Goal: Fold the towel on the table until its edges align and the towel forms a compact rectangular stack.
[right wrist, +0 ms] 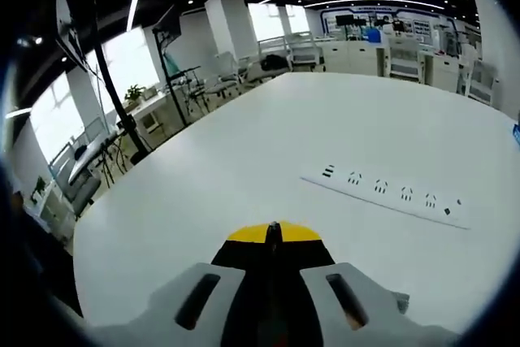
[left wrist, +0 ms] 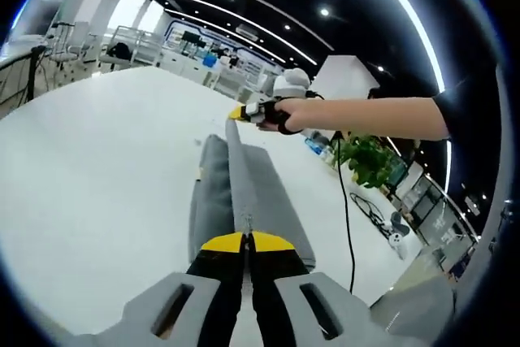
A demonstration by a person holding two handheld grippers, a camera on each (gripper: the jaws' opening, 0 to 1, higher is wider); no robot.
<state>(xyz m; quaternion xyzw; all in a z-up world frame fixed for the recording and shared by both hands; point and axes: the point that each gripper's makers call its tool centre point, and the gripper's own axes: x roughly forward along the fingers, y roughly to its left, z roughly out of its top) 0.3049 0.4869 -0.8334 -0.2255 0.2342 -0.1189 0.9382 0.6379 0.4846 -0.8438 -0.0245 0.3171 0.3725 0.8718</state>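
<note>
Now your left claw [left wrist: 246,243] is pinched shut on the near end of the gray towel [left wrist: 244,193]. In the left gripper view the towel runs straight away from that claw, long and thin, with its top edge pulled up into a ridge. At the far end your right claw [left wrist: 236,113] has that ridge between its yellow tips, held by your hand [left wrist: 294,114]. In the right gripper view that claw [right wrist: 273,235] looks shut, with its yellow tips pressed together, but you cannot see the towel there.

So the towel hangs stretched between your two claws, just above the white bench [left wrist: 97,160]. Its long side points from one claw to the other. The rest of it lies on the bench under the ridge. I think the next move turns on both claws going the same way sideways, so the raised edge lands on the edge below.

Count them: one towel, two claws, one white power strip [right wrist: 382,195] on the bench, well apart from your right claw.
</note>
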